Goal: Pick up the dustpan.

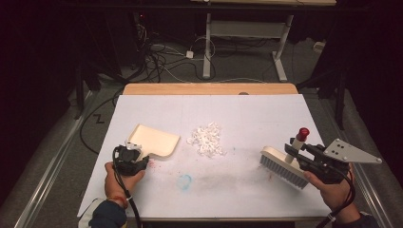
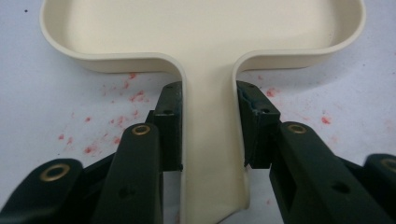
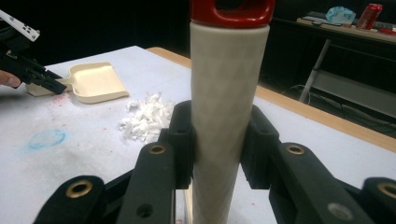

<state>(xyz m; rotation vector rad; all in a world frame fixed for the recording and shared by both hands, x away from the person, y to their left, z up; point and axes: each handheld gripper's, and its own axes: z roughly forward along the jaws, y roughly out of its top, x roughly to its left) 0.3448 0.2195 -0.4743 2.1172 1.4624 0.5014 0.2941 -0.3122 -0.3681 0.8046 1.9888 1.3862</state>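
My left tongs (image 1: 134,153) are clamped on the dustpan (image 1: 154,141) handle, pan flat on the white surface (image 1: 247,114). My right tongs (image 1: 292,151) are closed around the brush (image 1: 284,167) handle, bristles down at the right. Pile of white scraps (image 1: 206,139) lies between them.

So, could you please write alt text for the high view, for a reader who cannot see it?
A person at a white table holds a cream dustpan by its handle in the left gripper and a brush by its handle in the right gripper. A small pile of white scraps lies between them, touching neither tool.
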